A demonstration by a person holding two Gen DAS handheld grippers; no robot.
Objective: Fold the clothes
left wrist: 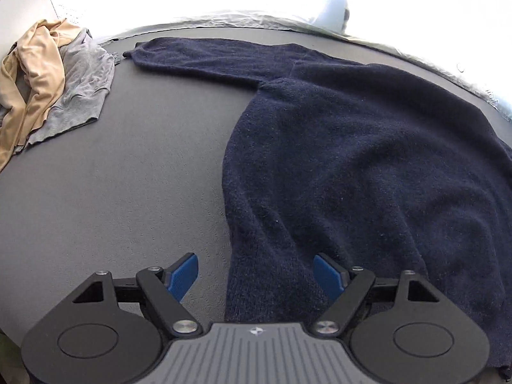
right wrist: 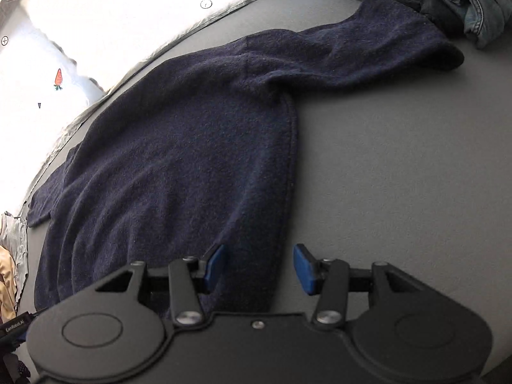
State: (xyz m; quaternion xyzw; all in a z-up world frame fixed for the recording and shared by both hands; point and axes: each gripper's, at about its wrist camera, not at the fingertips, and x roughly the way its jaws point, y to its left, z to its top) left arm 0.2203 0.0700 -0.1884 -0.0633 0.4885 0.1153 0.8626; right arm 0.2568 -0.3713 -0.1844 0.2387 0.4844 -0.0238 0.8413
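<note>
Navy sweater (left wrist: 368, 134) lies spread flat on the grey tabletop (left wrist: 112, 192), sleeves stretched to either side, its hem nearest both claws. The left claw (left wrist: 256, 276) and the right claw (right wrist: 260, 268) each gape wide over a hem corner, gripping nothing. Only the left view shows the tan and grey garments (left wrist: 54, 86) heaped at the far left; only the right shows folded jeans (right wrist: 448, 3) beyond the sleeve.

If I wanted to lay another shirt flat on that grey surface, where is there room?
Bare table lies between the navy sweater and the tan and grey clothes heap, and more to the sweater's other side, below the folded jeans. The far edge is crowded by the sweater's sleeves.
</note>
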